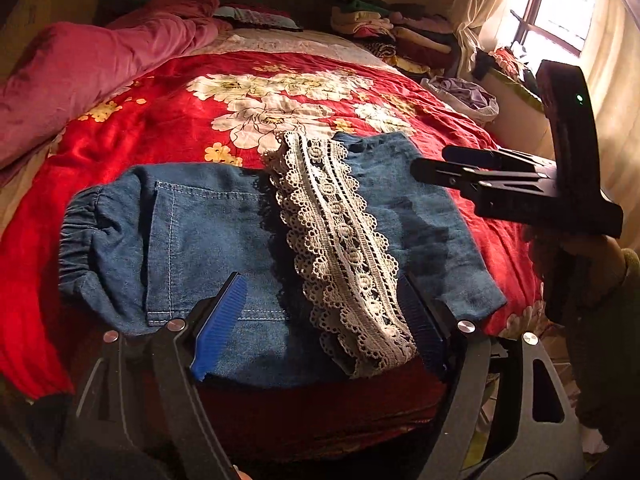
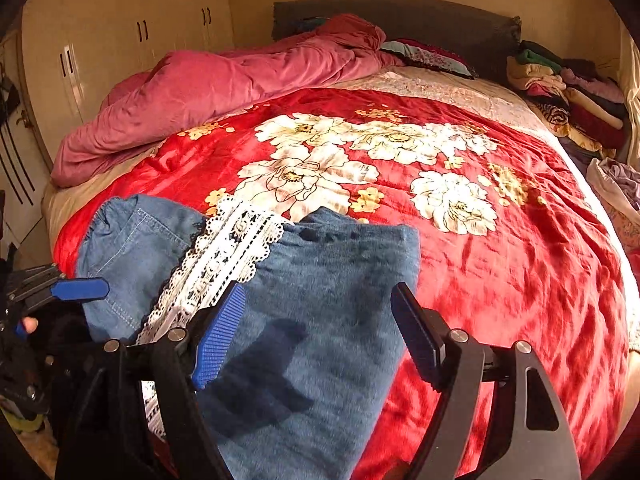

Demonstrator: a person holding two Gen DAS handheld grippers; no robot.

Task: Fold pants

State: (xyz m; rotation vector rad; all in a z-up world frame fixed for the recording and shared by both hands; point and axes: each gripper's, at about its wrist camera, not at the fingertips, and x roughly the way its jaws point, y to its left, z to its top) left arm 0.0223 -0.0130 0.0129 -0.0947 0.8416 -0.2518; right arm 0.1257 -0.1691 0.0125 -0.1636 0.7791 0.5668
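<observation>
Blue denim pants (image 1: 208, 232) lie folded on the red floral blanket (image 1: 168, 116) near the bed's front edge. The elastic waistband is at the left and a white lace hem (image 1: 340, 240) runs across the top of the fold. My left gripper (image 1: 320, 328) hovers over the near edge of the pants, open, with the lace below the gap and its pads touching nothing. My right gripper (image 2: 316, 340) is open above the right half of the pants (image 2: 332, 280) and casts a shadow on the denim. In the left wrist view the right gripper (image 1: 434, 162) hangs in the air at the right, held by a hand.
A pink duvet (image 2: 224, 88) is bunched along the bed's far left side. Stacked folded clothes (image 2: 568, 88) sit at the back right by the dark headboard (image 2: 400, 16). Cream wardrobe doors (image 2: 120, 40) stand at the left. A bright window (image 1: 560, 8) and crumpled purple clothes (image 1: 468, 94) are at the right.
</observation>
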